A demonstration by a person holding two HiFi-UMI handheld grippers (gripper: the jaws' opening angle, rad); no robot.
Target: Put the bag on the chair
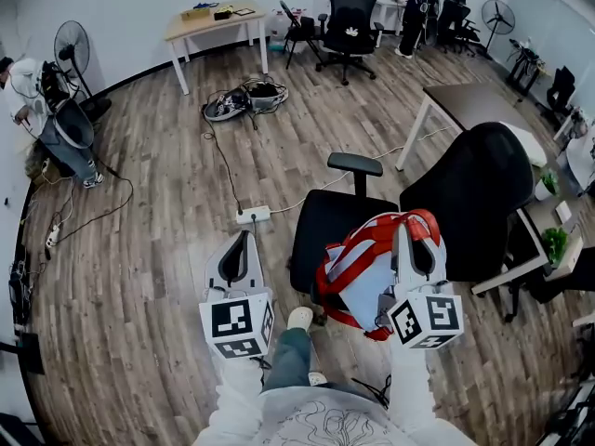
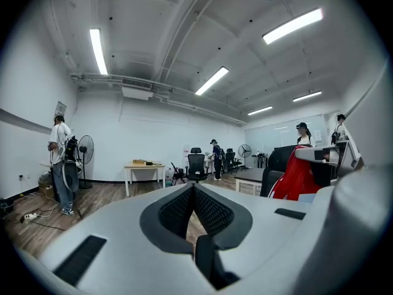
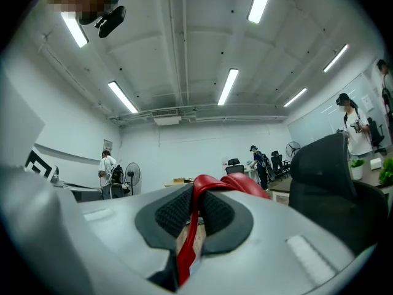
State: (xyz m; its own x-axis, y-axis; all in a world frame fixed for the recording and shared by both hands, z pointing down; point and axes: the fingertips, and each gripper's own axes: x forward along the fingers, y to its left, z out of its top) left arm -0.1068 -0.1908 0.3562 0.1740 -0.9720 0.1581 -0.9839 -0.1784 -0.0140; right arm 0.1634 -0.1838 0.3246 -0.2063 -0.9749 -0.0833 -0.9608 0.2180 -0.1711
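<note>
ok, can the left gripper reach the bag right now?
Likely yes: the left gripper, jaws together and empty, sits beside the bag with nothing visibly between them; the right gripper pinches its red strap.

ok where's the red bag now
Head view, lower right: the red and pale blue fabric bag hangs from the right tool, over the seat of the black office chair.

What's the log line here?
bag: hanging by strap at chair, not yet on it | right tongs: shut on strap | left tongs: shut, empty

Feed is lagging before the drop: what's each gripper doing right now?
Left gripper: closed, empty.
Right gripper: closed on the red bag strap.
</note>
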